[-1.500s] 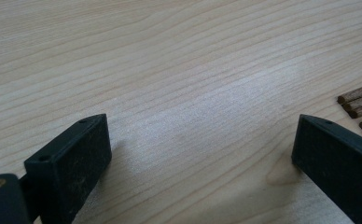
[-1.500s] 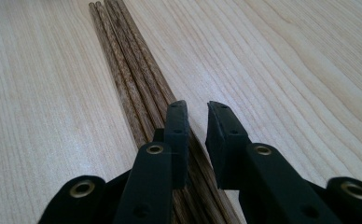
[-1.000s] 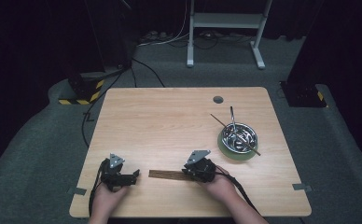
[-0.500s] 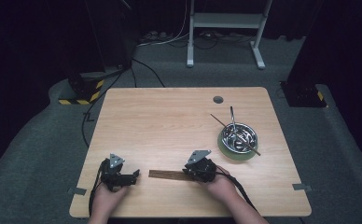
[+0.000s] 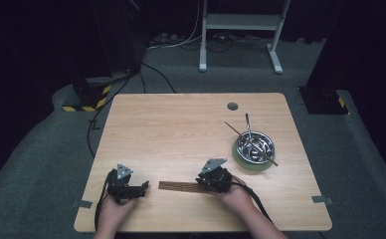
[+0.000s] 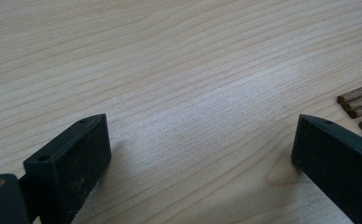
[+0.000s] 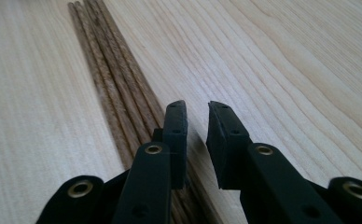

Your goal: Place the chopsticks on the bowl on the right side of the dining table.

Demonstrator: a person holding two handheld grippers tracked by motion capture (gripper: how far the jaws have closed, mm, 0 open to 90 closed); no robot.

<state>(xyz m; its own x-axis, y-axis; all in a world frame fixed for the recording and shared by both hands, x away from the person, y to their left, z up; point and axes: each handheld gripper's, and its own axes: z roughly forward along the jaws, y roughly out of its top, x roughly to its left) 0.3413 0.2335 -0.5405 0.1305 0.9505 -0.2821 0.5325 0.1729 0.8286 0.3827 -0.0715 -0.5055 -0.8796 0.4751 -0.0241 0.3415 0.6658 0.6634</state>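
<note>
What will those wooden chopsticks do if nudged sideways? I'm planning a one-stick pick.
The chopsticks look thin, stiff and light, so they would probably slide easily on the smooth table. Lying loose side by side, they may scatter or roll apart.

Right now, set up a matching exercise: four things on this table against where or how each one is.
Things:
1. chopsticks
2. bowl
3. left tongs
4. right tongs

States:
A. jaws wide apart over bare wood
B. far right, holding utensils
C. lying flat in a bundle, near edge
D. jaws nearly closed, nothing between them

Pairs: 1-C, 2-B, 3-A, 4-D
</note>
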